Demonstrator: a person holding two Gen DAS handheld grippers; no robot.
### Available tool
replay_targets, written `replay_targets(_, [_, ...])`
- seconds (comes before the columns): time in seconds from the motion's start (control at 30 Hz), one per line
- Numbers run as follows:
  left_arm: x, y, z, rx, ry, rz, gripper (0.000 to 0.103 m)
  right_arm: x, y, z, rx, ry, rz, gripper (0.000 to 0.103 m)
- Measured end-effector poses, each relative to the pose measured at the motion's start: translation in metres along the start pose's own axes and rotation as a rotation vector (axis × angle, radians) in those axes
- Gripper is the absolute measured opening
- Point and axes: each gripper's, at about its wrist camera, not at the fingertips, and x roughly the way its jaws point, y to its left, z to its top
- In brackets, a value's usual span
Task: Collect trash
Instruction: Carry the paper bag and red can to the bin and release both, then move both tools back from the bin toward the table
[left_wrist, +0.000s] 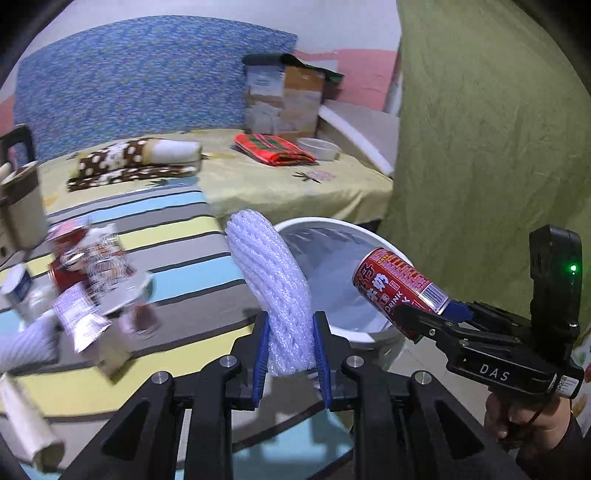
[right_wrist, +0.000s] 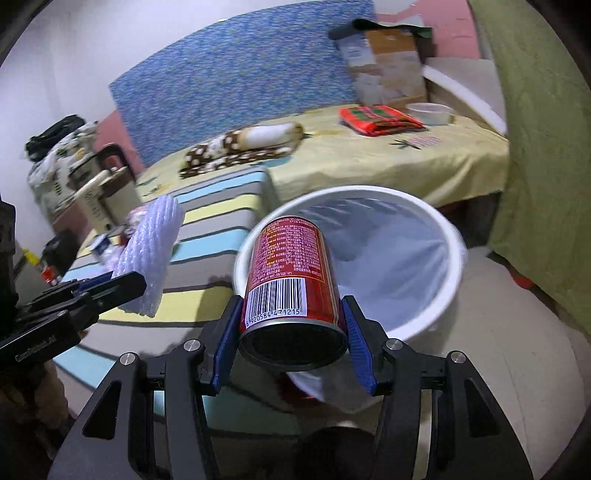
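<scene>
Left tongs (left_wrist: 290, 341) are clamping a white foam net (left_wrist: 271, 284); right tongs (right_wrist: 291, 332) are gripping a red can (right_wrist: 291, 269) over the white bin (right_wrist: 452, 273).

Black grippers (left_wrist: 290, 350) (blue pads (right_wrist: 356, 343))

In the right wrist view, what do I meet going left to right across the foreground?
Left gripper → white foam net sleeve → red can in the right gripper → white lined bin → green curtain.

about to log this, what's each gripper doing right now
left gripper: closed on the white foam net
right gripper: closed on the red can
</scene>
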Motion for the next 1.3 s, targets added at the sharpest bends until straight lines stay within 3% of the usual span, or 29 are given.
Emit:
replay_targets(0.4, [0.067, -0.013, 0.013, 0.021, 0.08, -0.077, 0.024, 0.013, -0.03, 0.002, 0.022, 0.045, -0.087, 0.055])
replay_targets(0.7, [0.083, -0.01, 0.015, 0.012, 0.096, -0.102, 0.029, 0.022, -0.037, 0.005, 0.028, 0.084, -0.146, 0.055])
replay_targets(1.0, [0.079, -0.006, 0.015, 0.0, 0.076, -0.094, 0.051, 0.01, -0.037, 0.006, 0.031, 0.052, -0.177, 0.055])
replay_targets(1.3, [0.05, 0.003, 0.008, -0.034, 0.049, -0.08, 0.051, -0.005, -0.023, 0.006, 0.039, -0.002, -0.129, 0.055])
